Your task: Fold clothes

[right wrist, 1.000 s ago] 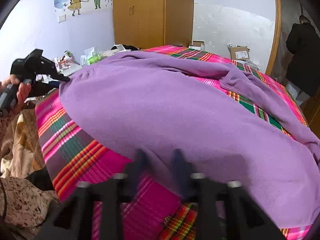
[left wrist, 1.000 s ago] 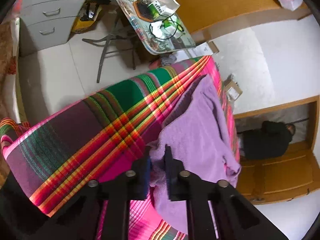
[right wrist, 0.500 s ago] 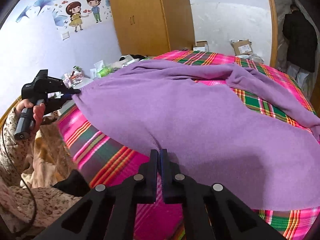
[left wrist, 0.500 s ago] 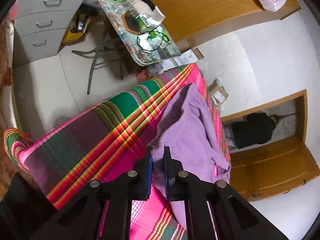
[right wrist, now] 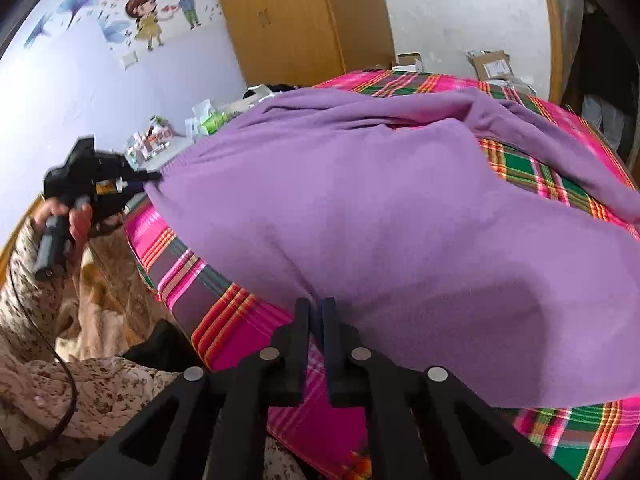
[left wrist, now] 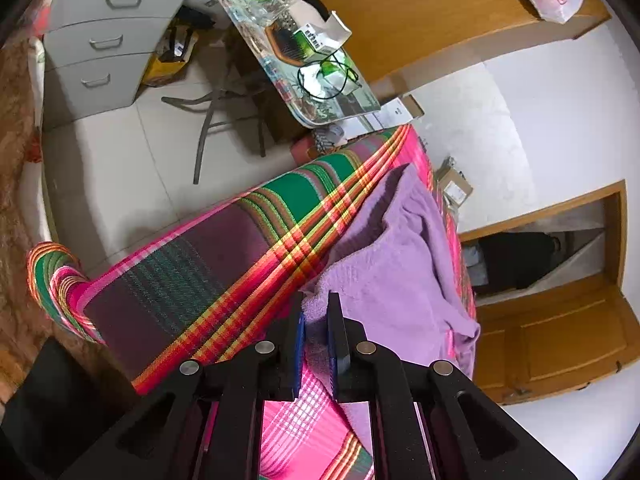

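Right wrist view shows the purple fleece garment (right wrist: 400,200) spread across the bed (right wrist: 312,420), which carries a pink, green and red plaid cover. I hold the right gripper (right wrist: 316,312) at the garment's near hem; its jaws stand almost together and are opening slightly, with the hem edge between them. Whether the pads press the cloth at this instant I cannot tell for certain, but the fabric rises into the gap, so I judge it pinched.

At the left edge of the same view, the left gripper (right wrist: 154,176) grips the far left corner of the hem, with the person's hand (right wrist: 66,216) on its handle. Left wrist view confirms this: the left gripper (left wrist: 316,312) has its jaws nearly closed on a bunched purple corner (left wrist: 316,300).

Key relation: the hem runs as a line from the left jaws to the right jaws, and the garment's long axis extends away from both, toward the far side of the bed. Both hands are at the hem; neither is nearer the body of the garment. I judge that the next fold carries this hem forward along that axis.

Containers: a cardboard box (right wrist: 490,64) sits beyond the bed; its contents are not visible.
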Demonstrator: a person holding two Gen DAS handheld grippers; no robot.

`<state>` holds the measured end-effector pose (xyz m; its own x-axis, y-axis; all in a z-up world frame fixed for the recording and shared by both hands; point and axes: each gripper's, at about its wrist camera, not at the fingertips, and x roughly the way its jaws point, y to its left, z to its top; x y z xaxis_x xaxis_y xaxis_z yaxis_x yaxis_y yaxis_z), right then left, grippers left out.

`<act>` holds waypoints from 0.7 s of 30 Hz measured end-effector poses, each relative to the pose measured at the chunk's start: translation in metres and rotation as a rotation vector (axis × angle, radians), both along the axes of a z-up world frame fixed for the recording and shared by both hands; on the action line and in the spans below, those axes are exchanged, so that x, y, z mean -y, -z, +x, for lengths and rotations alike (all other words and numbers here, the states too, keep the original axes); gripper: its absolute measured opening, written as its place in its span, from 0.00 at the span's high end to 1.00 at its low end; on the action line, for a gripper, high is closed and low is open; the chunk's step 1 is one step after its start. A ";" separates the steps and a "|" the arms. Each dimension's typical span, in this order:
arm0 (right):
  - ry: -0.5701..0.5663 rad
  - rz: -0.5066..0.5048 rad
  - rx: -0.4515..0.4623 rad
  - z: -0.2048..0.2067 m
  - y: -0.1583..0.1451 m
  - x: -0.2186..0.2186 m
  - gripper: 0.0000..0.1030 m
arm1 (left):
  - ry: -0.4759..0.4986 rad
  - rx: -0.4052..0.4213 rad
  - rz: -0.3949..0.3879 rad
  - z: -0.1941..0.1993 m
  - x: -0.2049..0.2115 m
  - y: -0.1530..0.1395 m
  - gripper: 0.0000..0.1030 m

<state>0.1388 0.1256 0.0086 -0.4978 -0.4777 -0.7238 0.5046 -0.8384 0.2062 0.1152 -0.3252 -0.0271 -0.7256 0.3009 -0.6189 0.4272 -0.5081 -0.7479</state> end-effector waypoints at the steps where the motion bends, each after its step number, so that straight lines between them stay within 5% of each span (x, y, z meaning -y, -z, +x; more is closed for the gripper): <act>1: 0.019 -0.002 -0.010 0.000 -0.003 -0.008 0.91 | -0.001 0.003 0.001 -0.001 0.000 0.001 0.91; 4: 0.145 0.010 -0.055 0.003 -0.013 -0.045 0.85 | -0.004 0.014 0.005 -0.003 0.000 0.004 0.91; 14: 0.829 0.043 -0.143 0.006 -0.025 -0.220 0.80 | -0.021 0.058 -0.015 -0.005 -0.002 0.003 0.87; 21: 0.915 0.138 -0.203 -0.007 -0.027 -0.263 0.66 | -0.020 0.053 -0.162 0.001 -0.019 -0.028 0.87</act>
